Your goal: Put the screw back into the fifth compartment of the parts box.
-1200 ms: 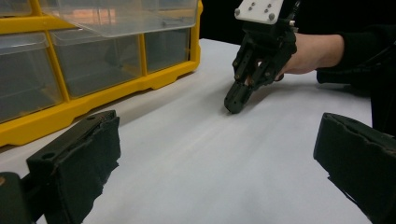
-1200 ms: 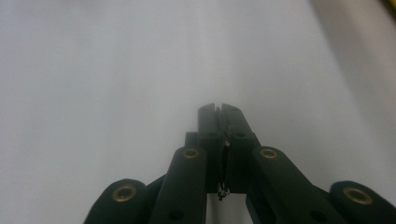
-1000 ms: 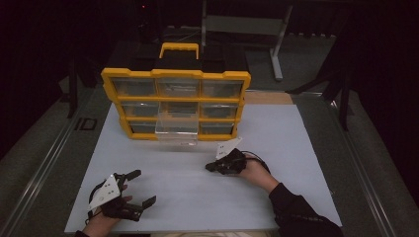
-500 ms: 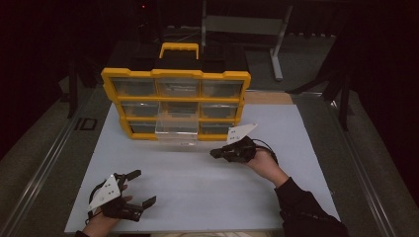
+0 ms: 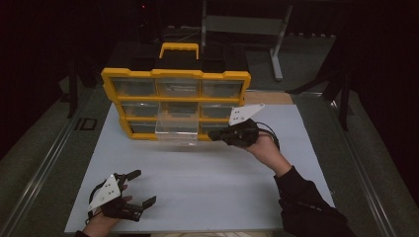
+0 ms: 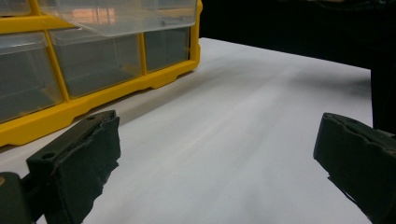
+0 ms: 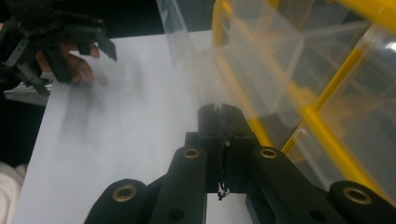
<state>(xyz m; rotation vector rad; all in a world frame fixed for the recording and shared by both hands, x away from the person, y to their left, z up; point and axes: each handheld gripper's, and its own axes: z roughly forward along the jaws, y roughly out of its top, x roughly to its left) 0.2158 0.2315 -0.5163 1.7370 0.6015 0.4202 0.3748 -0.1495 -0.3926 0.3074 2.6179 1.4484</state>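
Right gripper, centre of the high view, is reaching with jaws pressed together and empty toward the clear drawer that is sticking out of the yellow organizer at upper centre of the white worktop. Tips are sitting just beside the drawer's right wall; contact is blurred.

Left gripper is hovering at lower left, jaws spread wide, holding nothing.

Judgement: drawer handling is in hand; next move needs jaws parted for a grip, or a straight push.
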